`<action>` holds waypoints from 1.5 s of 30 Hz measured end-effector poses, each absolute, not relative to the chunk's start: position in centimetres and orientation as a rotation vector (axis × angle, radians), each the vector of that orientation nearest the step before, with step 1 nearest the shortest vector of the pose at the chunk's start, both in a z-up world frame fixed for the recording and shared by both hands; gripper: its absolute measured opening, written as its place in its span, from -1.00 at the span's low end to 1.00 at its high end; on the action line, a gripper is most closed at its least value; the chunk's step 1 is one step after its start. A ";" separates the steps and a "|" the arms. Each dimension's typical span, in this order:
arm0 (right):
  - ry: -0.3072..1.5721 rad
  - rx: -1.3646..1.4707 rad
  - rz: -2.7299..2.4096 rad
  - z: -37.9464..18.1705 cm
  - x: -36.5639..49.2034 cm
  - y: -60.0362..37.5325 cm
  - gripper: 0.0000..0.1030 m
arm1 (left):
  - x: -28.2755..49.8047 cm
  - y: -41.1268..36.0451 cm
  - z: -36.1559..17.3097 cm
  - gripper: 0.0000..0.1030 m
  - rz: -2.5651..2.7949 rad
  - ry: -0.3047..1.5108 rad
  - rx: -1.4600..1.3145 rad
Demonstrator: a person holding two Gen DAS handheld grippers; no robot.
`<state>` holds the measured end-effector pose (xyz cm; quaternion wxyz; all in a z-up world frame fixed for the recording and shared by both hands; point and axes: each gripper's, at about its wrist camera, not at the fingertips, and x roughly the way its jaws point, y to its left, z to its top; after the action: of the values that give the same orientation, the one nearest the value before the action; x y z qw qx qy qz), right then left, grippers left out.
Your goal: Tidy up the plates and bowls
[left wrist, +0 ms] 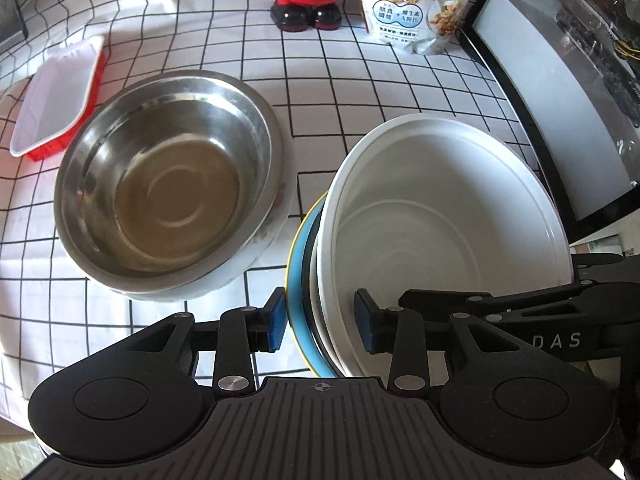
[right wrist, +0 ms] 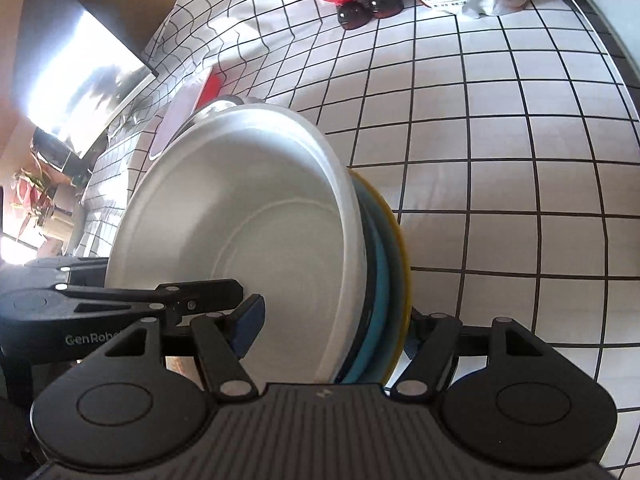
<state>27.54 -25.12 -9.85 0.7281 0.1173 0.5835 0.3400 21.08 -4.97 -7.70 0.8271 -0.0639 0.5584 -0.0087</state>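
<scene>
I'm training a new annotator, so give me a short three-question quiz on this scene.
1. True or false: the steel bowl holds food.
2. The blue plate under the white bowl has a rim that is: A yellow, B red, C green.
3. Fill in: one finger of the left tongs sits ____ the white bowl.
Key: 1 false; 2 A; 3 inside.

Both wrist cameras look steeply down, close over the table (left wrist: 360,92). They share the white bowl (left wrist: 448,216), seen from opposite sides.
</scene>
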 end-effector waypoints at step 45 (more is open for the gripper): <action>1.213 0.330 0.665 -10.3 26.9 -26.1 0.34 | 21.2 -5.1 -8.0 -0.20 -0.012 1.221 -0.133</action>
<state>26.87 -26.11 -10.30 0.7575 0.1515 0.5569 0.3052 21.21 -5.11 -8.04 0.8173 -0.0622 0.5728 -0.0055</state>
